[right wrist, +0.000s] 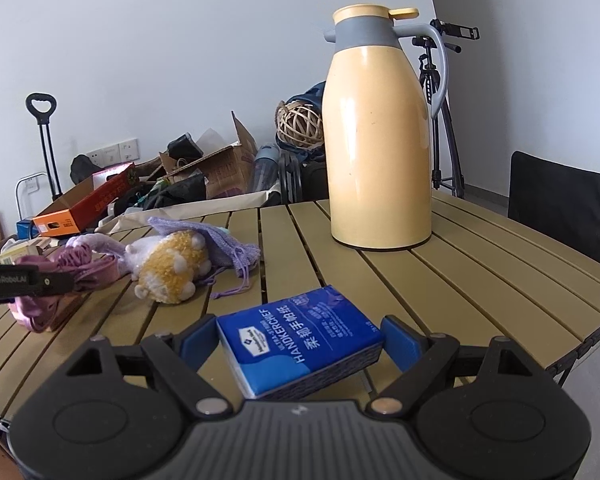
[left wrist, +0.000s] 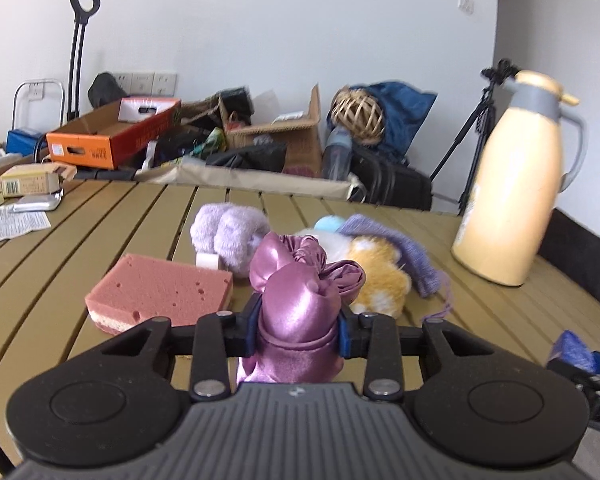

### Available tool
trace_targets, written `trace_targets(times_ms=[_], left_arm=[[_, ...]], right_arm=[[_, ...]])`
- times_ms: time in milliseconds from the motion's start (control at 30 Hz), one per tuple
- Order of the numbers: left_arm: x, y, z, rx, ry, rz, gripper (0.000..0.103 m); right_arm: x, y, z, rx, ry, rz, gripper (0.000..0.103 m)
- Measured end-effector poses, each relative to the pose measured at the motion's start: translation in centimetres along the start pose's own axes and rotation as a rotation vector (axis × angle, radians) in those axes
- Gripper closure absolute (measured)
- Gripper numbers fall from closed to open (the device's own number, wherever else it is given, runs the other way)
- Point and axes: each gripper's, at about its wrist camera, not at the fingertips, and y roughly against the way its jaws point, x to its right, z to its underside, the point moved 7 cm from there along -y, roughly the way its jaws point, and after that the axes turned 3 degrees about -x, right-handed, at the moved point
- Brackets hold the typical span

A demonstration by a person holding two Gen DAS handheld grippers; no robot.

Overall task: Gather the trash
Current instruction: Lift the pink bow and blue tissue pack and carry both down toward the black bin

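Note:
My left gripper is shut on a bunched pink satin cloth, which bulges up between the blue pads above the slatted table. In the right wrist view that gripper enters from the left, with the cloth hanging under it. My right gripper stands wide around a blue handkerchief tissue pack. The pack sits tilted, with both blue pads against its ends.
A pink sponge, a lilac fluffy item, an orange-and-white plush toy and a purple knitted pouch lie mid-table. A tall yellow thermos jug stands at the right. Small boxes sit far left, and a black chair is beyond the right edge.

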Motion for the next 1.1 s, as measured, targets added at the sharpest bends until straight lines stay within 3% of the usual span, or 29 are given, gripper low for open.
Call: trace_targets(times_ms=[267, 500, 1100], left_arm=[[0.2, 4.7, -0.3, 0.068, -0.018, 0.008, 0.067], [-0.2, 7.9, 0.8, 0.073, -0.016, 0.004, 0.067], [-1.7, 16.3, 6.5, 0.019, -0.05, -0.027, 0.067]], right_arm=[[-0.5, 2.9, -0.3, 0.062, 0.013, -0.006, 0.016], [-2.1, 5.3, 0.5, 0.088, 0.04, -0.032, 0.016], [-5.3, 10.4, 6.2, 0.021, 0.064, -0.127, 0.016]])
